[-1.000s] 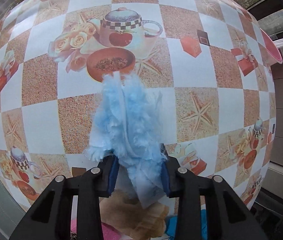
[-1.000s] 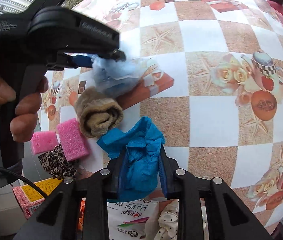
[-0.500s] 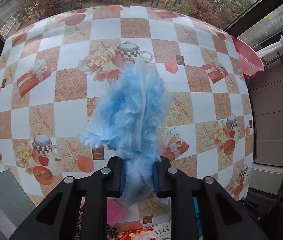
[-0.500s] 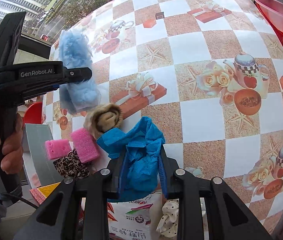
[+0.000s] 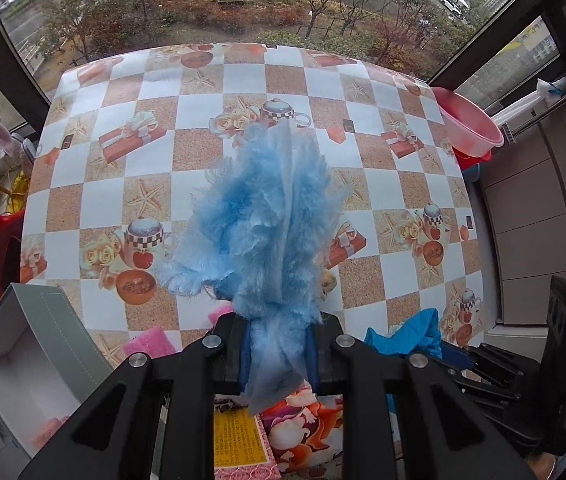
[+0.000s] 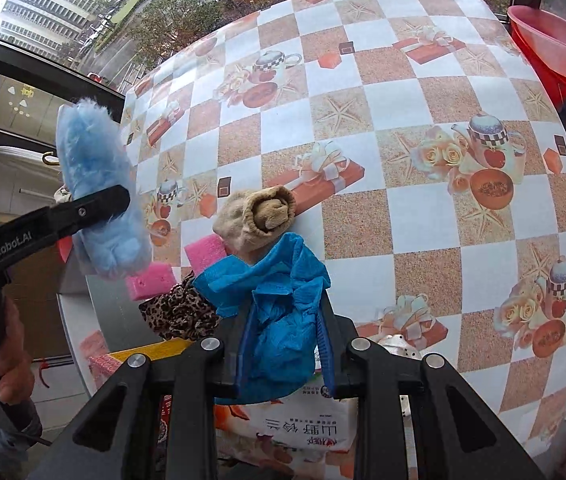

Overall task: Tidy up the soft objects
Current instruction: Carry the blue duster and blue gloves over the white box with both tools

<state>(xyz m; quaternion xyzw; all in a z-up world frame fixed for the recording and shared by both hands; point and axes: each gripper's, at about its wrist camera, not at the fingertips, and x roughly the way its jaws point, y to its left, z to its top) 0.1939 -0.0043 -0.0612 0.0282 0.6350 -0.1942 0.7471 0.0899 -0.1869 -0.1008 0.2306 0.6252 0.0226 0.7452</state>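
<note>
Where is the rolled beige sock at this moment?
In the right wrist view, the rolled beige sock lies on the checkered tablecloth, left of centre, just beyond the blue cloth and beside a pink sponge.

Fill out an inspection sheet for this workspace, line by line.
Surface: table with checkered printed cloth.
Job's things: fluffy light-blue cloth and blue cloth held; rolled beige sock, pink sponges, leopard fabric on the table.
Clutter: printed packets.
Tongs: left tongs and right tongs each shut on a cloth.
Cables: nothing seen.
Surroundings: open grey box, pink basin, window.
</note>
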